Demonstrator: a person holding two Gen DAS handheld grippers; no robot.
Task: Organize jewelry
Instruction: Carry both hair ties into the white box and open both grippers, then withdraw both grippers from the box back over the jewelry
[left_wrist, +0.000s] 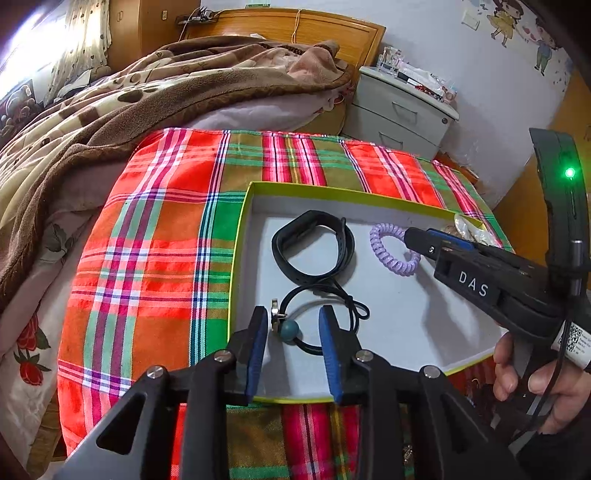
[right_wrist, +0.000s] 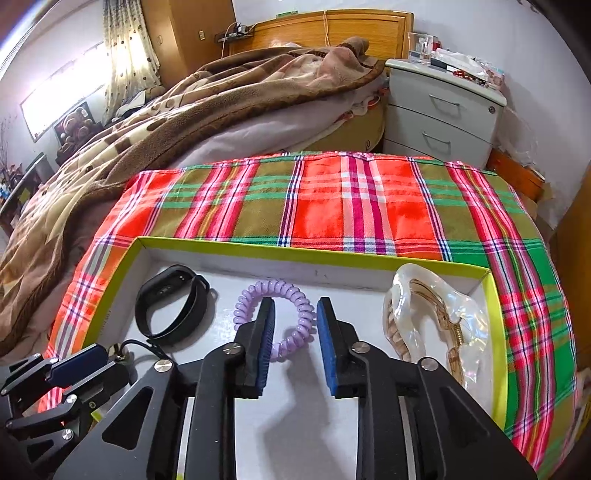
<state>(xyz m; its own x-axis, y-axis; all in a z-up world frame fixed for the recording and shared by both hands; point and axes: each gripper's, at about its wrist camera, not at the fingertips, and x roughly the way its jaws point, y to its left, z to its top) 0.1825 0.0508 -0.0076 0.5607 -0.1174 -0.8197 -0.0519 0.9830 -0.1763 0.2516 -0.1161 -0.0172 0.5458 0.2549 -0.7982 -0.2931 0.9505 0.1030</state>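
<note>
Purple coil bracelet (right_wrist: 275, 321) lies between open right gripper (right_wrist: 294, 314) fingers.

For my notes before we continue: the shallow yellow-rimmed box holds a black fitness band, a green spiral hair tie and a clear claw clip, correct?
Not quite: the spiral hair tie is lilac, not green, as the right wrist view shows. It does lie in the shallow yellow-rimmed box with the black fitness band and the clear claw clip.

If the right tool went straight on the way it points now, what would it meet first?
Most likely the purple spiral band: the open right tool is aimed at it, with part of the coil showing between its fingers. Beyond that is the tray's far wall. Exact depth is unclear in the fisheye view.
</note>
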